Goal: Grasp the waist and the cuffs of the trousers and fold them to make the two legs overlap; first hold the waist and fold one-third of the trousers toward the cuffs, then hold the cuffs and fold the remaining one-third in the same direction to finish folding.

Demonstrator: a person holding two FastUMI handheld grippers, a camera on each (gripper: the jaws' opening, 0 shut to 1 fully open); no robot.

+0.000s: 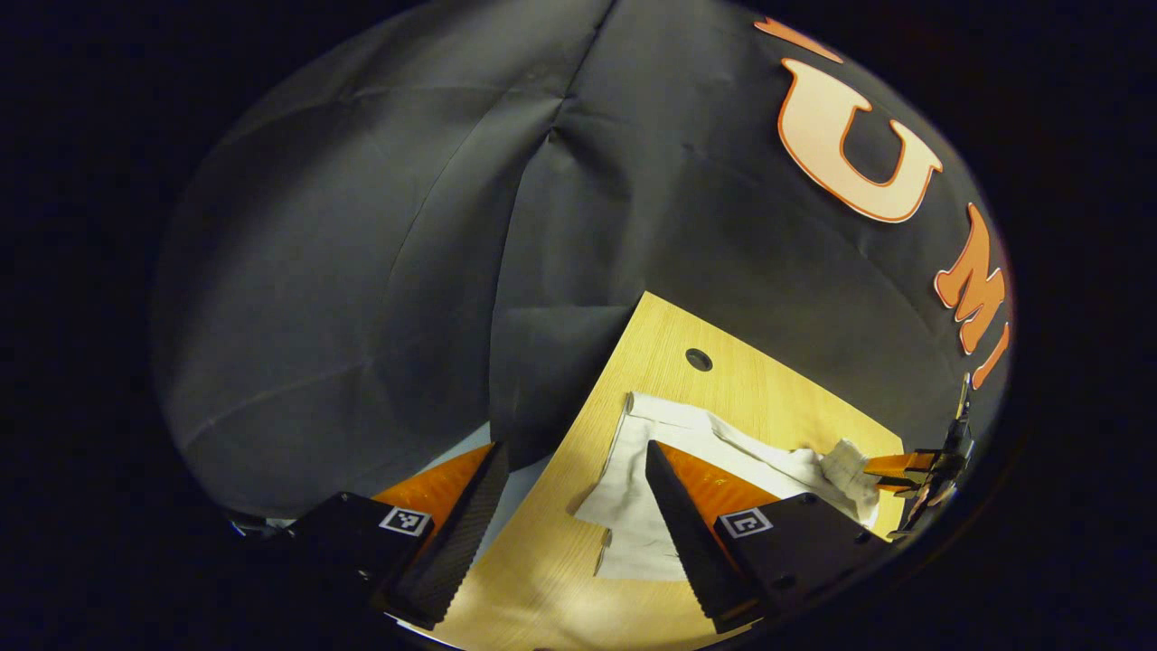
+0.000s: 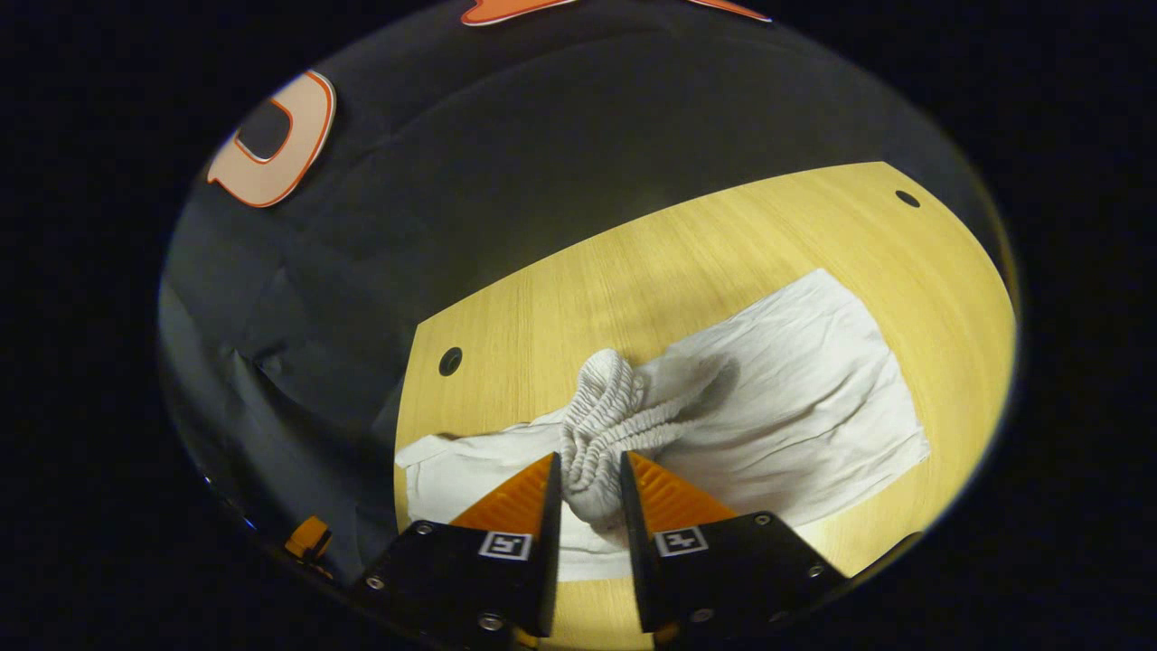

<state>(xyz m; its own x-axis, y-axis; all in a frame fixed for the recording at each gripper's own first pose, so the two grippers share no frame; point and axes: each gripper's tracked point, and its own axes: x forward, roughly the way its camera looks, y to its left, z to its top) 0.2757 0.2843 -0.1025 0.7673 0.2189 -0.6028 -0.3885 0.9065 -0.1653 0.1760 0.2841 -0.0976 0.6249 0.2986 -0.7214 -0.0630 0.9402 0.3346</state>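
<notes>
The trousers [image 2: 795,398] lie across the wooden table [image 2: 578,298], their gathered waist [image 2: 601,416] pinched in the right gripper [image 2: 587,475]. The left gripper [image 1: 578,506] hangs spread wide, holding nothing. Lifted one-handed, the waistband likely twists (elastic bunches easily), skewing the fold.

Pale wood tabletop [image 2: 633,271] with round holes [image 2: 449,362], creased black cloth wall [image 1: 362,226] behind, warm light
</notes>
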